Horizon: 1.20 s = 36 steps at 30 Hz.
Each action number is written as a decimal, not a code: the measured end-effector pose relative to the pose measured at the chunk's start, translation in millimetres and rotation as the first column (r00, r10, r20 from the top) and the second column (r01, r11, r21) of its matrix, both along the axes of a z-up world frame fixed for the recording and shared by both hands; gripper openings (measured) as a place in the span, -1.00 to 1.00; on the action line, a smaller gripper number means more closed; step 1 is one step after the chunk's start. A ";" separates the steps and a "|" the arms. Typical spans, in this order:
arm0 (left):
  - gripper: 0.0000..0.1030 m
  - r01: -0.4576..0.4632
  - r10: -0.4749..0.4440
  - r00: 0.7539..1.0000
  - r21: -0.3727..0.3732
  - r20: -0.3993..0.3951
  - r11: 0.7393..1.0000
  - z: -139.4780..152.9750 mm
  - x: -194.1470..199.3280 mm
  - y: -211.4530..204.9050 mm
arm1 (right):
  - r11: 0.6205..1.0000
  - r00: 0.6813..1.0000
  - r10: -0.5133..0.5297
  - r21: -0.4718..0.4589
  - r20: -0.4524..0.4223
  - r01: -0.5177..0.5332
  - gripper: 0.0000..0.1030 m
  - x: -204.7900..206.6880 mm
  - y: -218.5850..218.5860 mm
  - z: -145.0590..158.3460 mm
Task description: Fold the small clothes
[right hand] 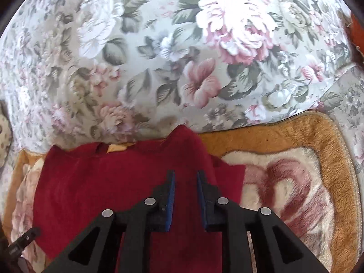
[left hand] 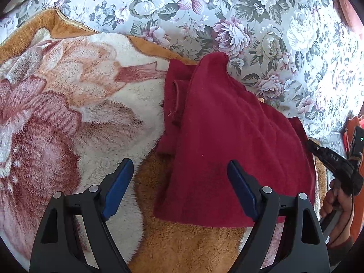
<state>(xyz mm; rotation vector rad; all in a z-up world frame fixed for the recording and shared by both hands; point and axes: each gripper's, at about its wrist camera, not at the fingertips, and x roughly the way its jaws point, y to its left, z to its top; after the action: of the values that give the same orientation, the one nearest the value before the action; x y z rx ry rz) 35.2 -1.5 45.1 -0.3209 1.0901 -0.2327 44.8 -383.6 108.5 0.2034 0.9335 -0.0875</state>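
Observation:
A small dark red garment [left hand: 223, 141] lies partly folded on a fluffy orange and cream blanket [left hand: 68, 113]. One flap is folded over the body and comes to a point at the far end. My left gripper [left hand: 179, 188] is open wide and empty, just above the garment's near left edge. In the right wrist view the same garment [right hand: 102, 182] lies under my right gripper [right hand: 185, 195]. Its jaws stand a narrow gap apart over a raised fold of the red cloth; I cannot tell if they pinch it.
A floral bedsheet [left hand: 227, 11] covers the bed beyond the blanket, and also shows in the right wrist view [right hand: 159, 45]. The blanket's orange border [right hand: 295, 127] curves at the right. The person's hand with the other gripper handle [left hand: 336, 166] is at the right edge.

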 end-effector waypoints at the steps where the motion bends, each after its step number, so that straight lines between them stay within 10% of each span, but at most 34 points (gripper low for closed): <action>1: 0.64 0.003 -0.003 1.000 -0.005 -0.006 1.000 -1.2 -0.2 0.1 | 0.999 0.999 0.037 0.030 -0.014 -0.037 -0.66 -3.7 7.0 -6.3; 8: 0.64 0.014 -0.015 1.000 -0.021 -0.027 1.000 -6.6 -1.5 -0.2 | 0.989 0.988 0.129 -0.055 -0.084 -0.134 -0.41 3.5 56.3 -20.7; 16: 0.64 0.006 -0.006 1.000 -0.016 -0.020 1.000 -5.4 1.8 -0.4 | 0.984 0.987 0.159 0.085 0.000 -0.159 -0.39 -28.9 85.7 10.3; 36: 0.64 -0.013 0.013 1.000 0.056 0.000 0.998 -12.0 -13.2 -35.5 | 0.986 0.996 0.063 0.152 0.068 -0.073 -0.15 -128.1 51.1 71.4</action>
<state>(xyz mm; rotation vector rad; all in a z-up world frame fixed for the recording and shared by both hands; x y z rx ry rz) 22.0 -37.0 33.1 -0.2774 1.0932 -0.1902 -83.3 -332.5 179.9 0.3160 0.8843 0.0546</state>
